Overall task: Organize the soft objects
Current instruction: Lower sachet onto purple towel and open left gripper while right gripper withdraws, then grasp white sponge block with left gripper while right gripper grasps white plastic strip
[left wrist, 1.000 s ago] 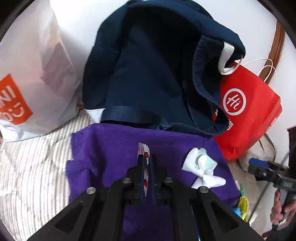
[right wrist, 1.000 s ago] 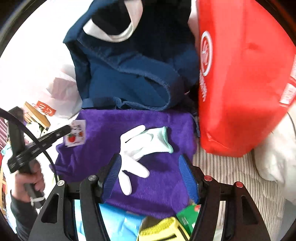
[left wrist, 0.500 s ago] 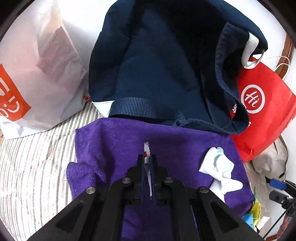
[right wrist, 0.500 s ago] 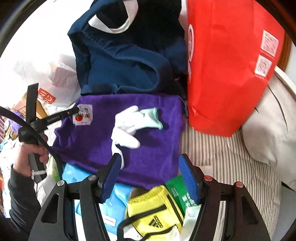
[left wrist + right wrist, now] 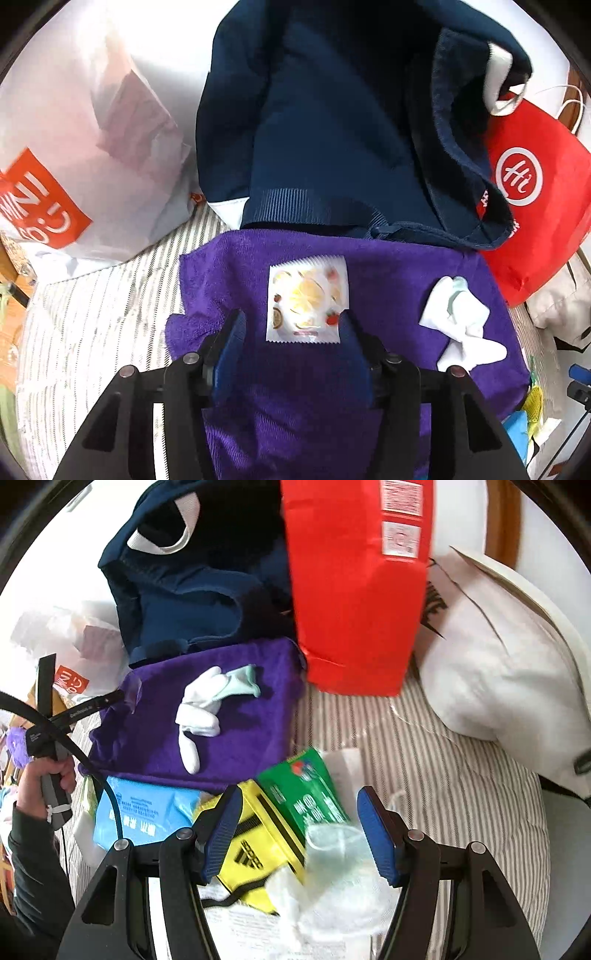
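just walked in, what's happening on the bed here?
A person is sorting soft items on a striped bedspread with two tools. The left hand-held gripper is open over a purple towel, with a small fruit-print sachet lying flat on it between the fingers. A white glove sits further right on the towel. The right hand-held gripper is open above a yellow pouch and a green packet, holding nothing.

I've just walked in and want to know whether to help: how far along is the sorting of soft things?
Early. Done: a white glove and a fruit-print sachet lie on the purple towel. In hand: nothing; the left hand-held gripper is open at the sachet, the right hand-held gripper open over the yellow pouch. Left: that pouch, green packet, blue pack.
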Tool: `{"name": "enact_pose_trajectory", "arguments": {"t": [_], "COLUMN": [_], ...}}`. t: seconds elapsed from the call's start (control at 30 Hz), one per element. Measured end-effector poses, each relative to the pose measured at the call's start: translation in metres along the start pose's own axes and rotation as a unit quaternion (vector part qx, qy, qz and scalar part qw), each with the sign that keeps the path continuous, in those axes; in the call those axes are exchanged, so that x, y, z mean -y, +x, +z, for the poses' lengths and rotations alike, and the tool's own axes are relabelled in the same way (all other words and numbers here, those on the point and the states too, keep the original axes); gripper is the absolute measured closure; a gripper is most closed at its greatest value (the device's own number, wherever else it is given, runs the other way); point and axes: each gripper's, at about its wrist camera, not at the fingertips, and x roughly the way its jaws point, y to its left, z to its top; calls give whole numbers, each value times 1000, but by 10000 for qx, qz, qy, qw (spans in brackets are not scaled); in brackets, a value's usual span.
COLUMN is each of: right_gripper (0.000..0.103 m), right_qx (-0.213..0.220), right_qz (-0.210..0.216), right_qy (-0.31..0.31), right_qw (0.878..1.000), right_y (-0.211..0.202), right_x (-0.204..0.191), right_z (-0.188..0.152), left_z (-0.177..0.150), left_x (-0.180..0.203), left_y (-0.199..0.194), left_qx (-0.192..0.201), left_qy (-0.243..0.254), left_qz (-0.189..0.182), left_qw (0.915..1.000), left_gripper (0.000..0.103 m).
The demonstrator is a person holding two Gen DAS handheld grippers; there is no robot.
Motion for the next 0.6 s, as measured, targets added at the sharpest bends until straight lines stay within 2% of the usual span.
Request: {"name": "enact_pose_trajectory", "arguments": {"t": [0.2, 0.3, 0.5, 0.6], "right_gripper": [39, 39, 39, 35], "right_qx": [-11, 0, -43, -117], "right_qz": [63, -42, -26, -31], "right_qy": [115, 53, -4, -90], "right_qw": [9999, 10000, 10000, 9999], "right_y": [-9, -12, -17, -18], "right_x": [9, 10, 16, 19], "right_z": [-15, -20, -35, -48], "left_z": [-1, -5, -24, -38], "left_x": [6, 8, 14, 18], "left_y": [-23, -39, -72, -85], "left_qx": [95, 189, 305, 301], "left_qy": [140, 158, 153, 155], "left_qz": [123, 181, 168, 134], "left_qw": [9998, 9995, 9993, 9993], "left_gripper": [52, 52, 52, 52]}}
